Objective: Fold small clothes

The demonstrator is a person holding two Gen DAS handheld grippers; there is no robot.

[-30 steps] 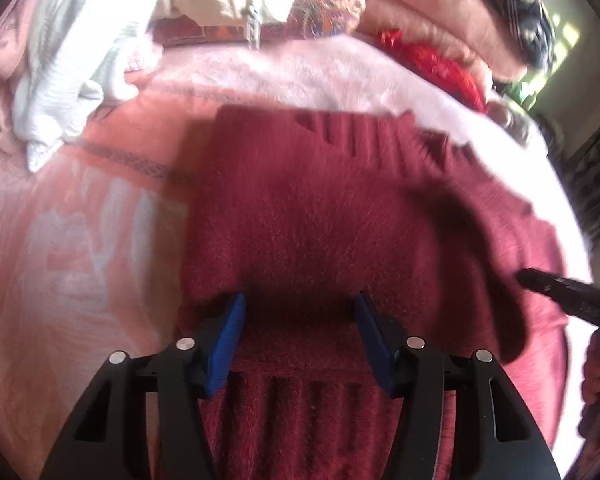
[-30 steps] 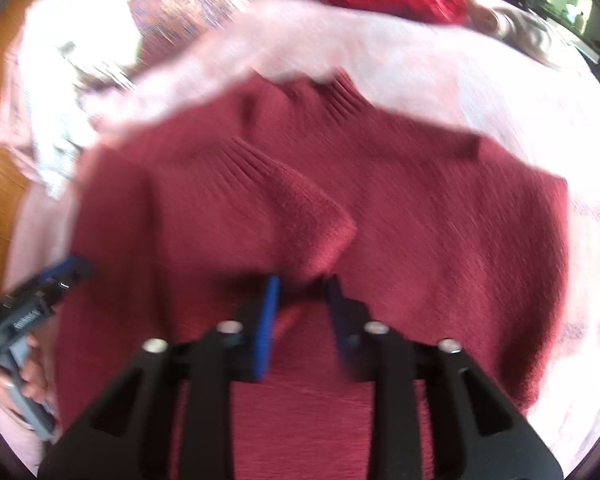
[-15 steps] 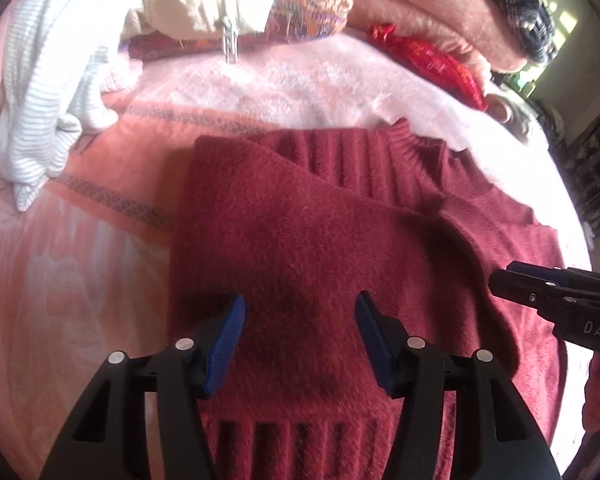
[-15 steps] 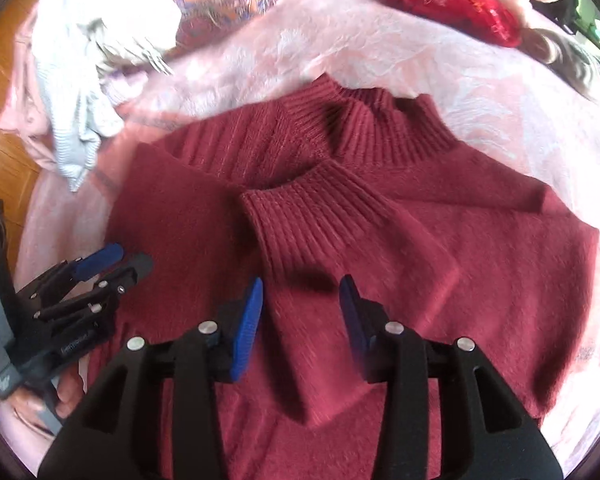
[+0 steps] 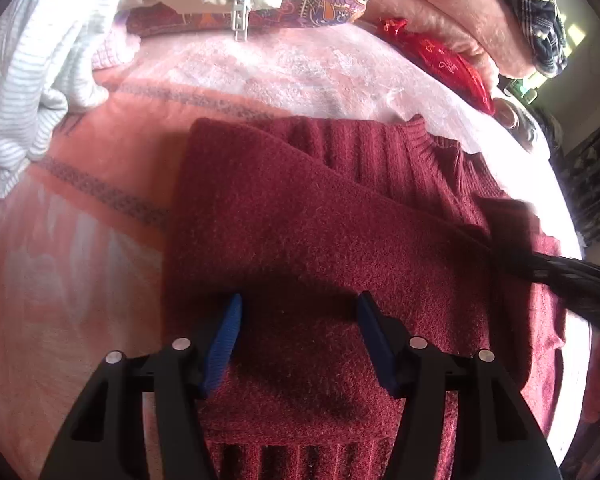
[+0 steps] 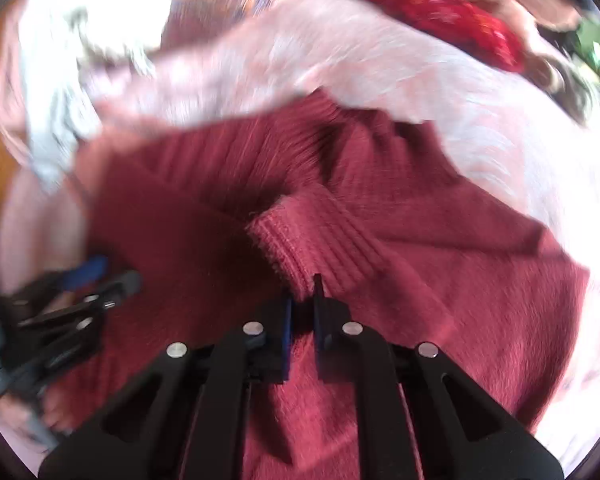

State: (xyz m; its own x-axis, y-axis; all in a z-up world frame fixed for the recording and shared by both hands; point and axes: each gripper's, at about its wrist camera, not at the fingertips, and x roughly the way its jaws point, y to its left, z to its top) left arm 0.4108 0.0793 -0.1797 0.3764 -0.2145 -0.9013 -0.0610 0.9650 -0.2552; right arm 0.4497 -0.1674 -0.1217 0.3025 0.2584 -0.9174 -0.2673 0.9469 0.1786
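Pink bed blanket (image 5: 100,264) carries the soft, floppy sweater (image 5: 320,240), best pinched at its ribbed cuff (image 6: 300,240) (right claw (image 6: 302,316) clamped there), left claw (image 5: 298,340) apart above it.

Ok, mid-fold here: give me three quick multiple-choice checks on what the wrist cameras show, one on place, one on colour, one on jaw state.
1. Where does the red pouch lie relative to the sweater?
A. On top of it
B. Beyond its collar, near the pink pile
C. Under its hem

2. What colour is the sweater?
A. Dark red
B. Navy
C. Grey

3. What is the right gripper doing?
A. Wide open above the blanket
B. Shut on the sleeve cuff
C. Holding the zipper

Answers:
1 B, the pouch sits apart, past the collar.
2 A, the knit is dark red in both views.
3 B, the jaws pinch fabric just below the ribbed cuff.
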